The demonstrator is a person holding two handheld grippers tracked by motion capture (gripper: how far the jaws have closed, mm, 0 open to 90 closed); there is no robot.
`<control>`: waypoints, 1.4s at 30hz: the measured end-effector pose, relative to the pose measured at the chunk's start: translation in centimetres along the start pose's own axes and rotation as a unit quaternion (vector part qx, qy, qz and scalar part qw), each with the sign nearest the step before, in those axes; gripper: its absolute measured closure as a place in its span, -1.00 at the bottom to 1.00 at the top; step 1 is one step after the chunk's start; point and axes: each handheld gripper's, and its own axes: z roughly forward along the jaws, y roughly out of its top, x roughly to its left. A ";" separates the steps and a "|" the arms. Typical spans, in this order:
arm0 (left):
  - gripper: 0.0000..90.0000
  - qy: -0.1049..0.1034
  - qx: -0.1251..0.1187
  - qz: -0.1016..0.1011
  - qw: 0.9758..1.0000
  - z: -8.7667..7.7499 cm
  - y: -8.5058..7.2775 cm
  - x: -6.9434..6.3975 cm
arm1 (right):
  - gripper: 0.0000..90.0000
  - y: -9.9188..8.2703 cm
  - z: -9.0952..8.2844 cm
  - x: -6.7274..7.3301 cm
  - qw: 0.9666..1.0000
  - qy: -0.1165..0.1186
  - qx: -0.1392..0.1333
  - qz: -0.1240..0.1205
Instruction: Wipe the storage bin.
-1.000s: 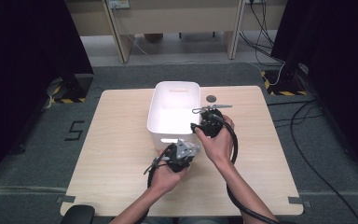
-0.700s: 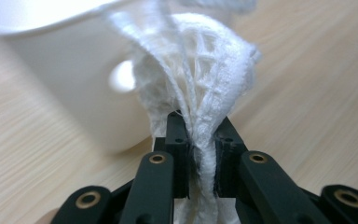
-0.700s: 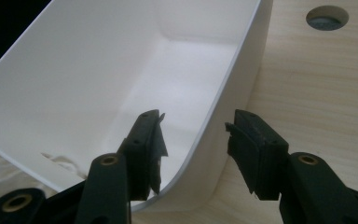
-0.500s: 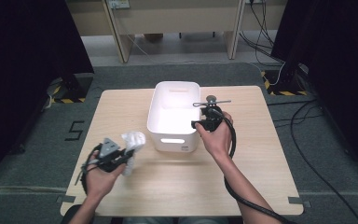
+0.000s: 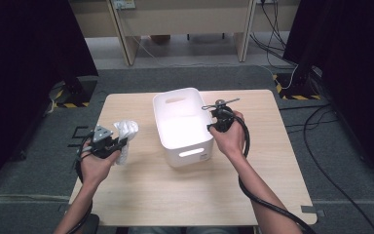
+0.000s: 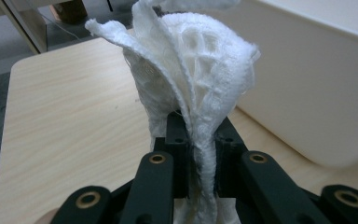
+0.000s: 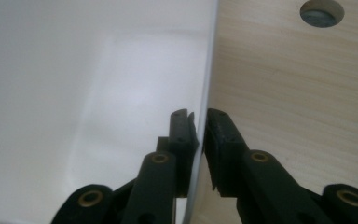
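At nine o'clock of the bin [image 5: 182, 127], the left gripper [image 5: 118, 145] is clenching the white cloth [image 5: 125, 130], already out; the right gripper [image 7: 199, 128], its jaws just closing, is pinching the bin's wall, with setting the cloth on the bench [image 5: 185, 190] likely remaining.

My fingers [image 6: 179, 154] are black with small brass-coloured rivets, and the cloth [image 6: 191, 74] pinched in them is white with an open net-like weave. Just beside it, the bin [image 5: 182, 122] is plain glossy white, on a table [image 5: 126, 195] of pale wood grain.
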 end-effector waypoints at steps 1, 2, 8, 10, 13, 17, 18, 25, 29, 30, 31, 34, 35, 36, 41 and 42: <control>0.76 -0.001 0.000 0.002 1.000 0.4 0.4 0.0 | 0.86 0.0 -0.3 -0.3 1.000 0.000 0.002 -0.005; 0.76 0.000 0.000 0.003 1.000 0.8 0.8 0.1 | 0.85 0.0 -0.7 -0.5 1.000 0.001 -0.005 -0.006; 0.76 0.020 0.015 0.010 1.000 4.2 3.5 1.4 | 0.63 -0.3 -4.0 -1.0 0.999 0.011 -0.040 -0.002; 0.76 0.025 0.019 0.010 0.999 5.2 4.3 1.7 | 0.51 -0.7 -4.0 -0.7 0.999 0.009 -0.032 -0.006; 0.76 0.026 0.021 0.002 0.999 5.8 4.6 1.8 | 0.45 -1.0 -2.7 -0.4 1.000 0.013 -0.014 -0.014; 0.76 0.019 0.020 0.005 1.000 5.4 4.2 1.4 | 0.68 -1.2 -1.8 -0.4 1.000 0.011 -0.011 -0.004; 0.76 0.019 0.019 0.005 1.000 5.4 4.1 1.4 | 0.76 -1.2 -1.8 -0.6 1.000 0.011 -0.010 -0.001; 0.75 0.011 0.015 0.011 1.000 5.3 4.4 0.9 | 0.86 -1.7 -2.2 -1.5 0.999 0.043 -0.005 -0.008; 0.75 0.012 0.026 0.018 0.999 6.5 5.2 1.0 | 0.68 -1.8 -3.7 -1.3 0.999 0.046 -0.022 0.007; 0.75 0.014 0.030 0.022 0.999 6.8 5.5 1.1 | 0.67 -1.8 -4.6 -1.1 0.999 0.037 -0.033 0.003; 0.75 0.014 0.030 0.021 0.999 7.2 5.8 1.2 | 0.67 -1.9 -5.5 -0.9 0.999 0.027 -0.041 -0.003; 0.75 0.005 0.036 0.022 0.999 7.7 6.1 1.4 | 0.72 -2.6 -7.4 -0.8 0.999 0.010 -0.045 -0.004; 0.75 -0.001 0.036 0.023 0.999 7.9 6.2 1.5 | 0.74 -2.9 -7.7 -0.8 0.999 0.009 -0.039 -0.001; 0.75 -0.003 0.037 0.025 0.999 8.1 6.2 1.6 | 0.76 -3.3 -7.9 -0.9 0.999 0.009 -0.036 -0.003; 0.75 -0.017 0.040 0.032 0.999 8.3 6.0 1.6 | 0.85 -5.4 -7.5 -1.0 1.000 0.013 -0.002 -0.009; 0.75 -0.021 0.040 0.034 0.998 8.3 5.9 1.5 | 0.85 -5.8 -7.2 -0.9 1.000 0.020 0.009 -0.009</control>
